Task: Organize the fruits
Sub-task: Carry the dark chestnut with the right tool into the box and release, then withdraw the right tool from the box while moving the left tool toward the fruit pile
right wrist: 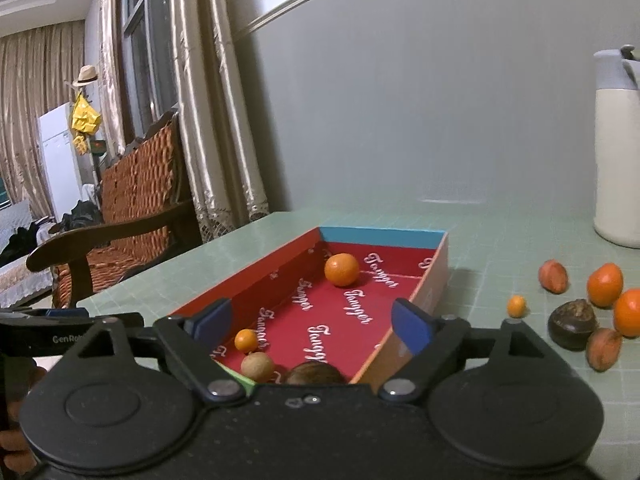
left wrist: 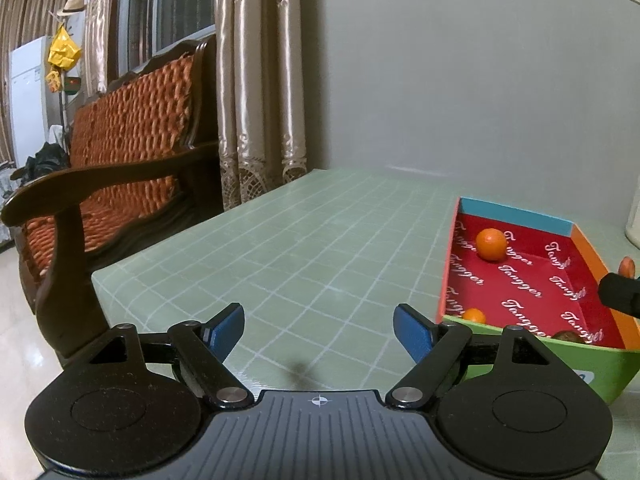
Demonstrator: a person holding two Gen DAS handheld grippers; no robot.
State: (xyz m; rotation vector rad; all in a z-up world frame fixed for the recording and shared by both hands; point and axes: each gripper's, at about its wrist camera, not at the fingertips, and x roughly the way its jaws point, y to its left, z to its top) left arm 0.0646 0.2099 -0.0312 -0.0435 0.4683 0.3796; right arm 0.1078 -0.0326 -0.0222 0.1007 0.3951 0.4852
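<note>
A red-lined box (right wrist: 430, 268) (left wrist: 588, 248) lies on the green table. It holds an orange (right wrist: 341, 269) (left wrist: 491, 244), a small kumquat (right wrist: 246, 340) (left wrist: 474, 315), a tan longan (right wrist: 257, 366) and a brown walnut (right wrist: 316, 374). My right gripper (right wrist: 310, 326) is open and empty above the box's near end. My left gripper (left wrist: 319, 330) is open and empty over bare table left of the box. Loose fruit lies right of the box: a kumquat (right wrist: 516, 306), oranges (right wrist: 605, 284) (right wrist: 629, 312), walnuts (right wrist: 553, 276) (right wrist: 603, 349) and a dark water chestnut (right wrist: 572, 324).
A white thermos jug (right wrist: 618, 148) stands at the back right of the table (left wrist: 320, 240). A wooden armchair (left wrist: 120, 184) with orange cushion stands left of the table, curtains (left wrist: 260, 80) behind it. The grey wall bounds the table's far edge.
</note>
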